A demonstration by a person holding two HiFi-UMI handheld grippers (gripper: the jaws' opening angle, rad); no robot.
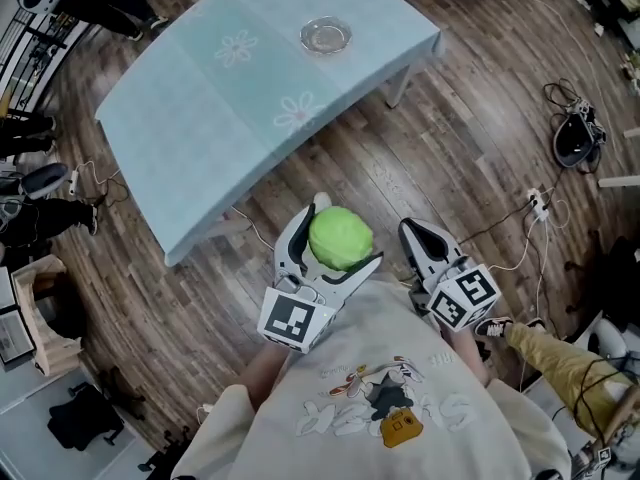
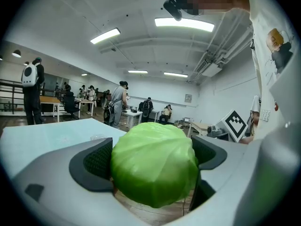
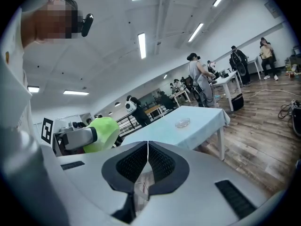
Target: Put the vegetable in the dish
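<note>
A round green cabbage is clamped between the jaws of my left gripper, held close to the person's chest above the wooden floor. In the left gripper view the cabbage fills the space between both pads. My right gripper is beside it on the right, its jaws pressed together with nothing in them. A clear glass dish stands far ahead on the light blue table, also visible as the dish in the right gripper view.
The table has a pale blue cloth with flower prints. Cables and a power strip lie on the floor at right, a dark bag further right. A wooden box and chairs stand at left. People stand at desks behind.
</note>
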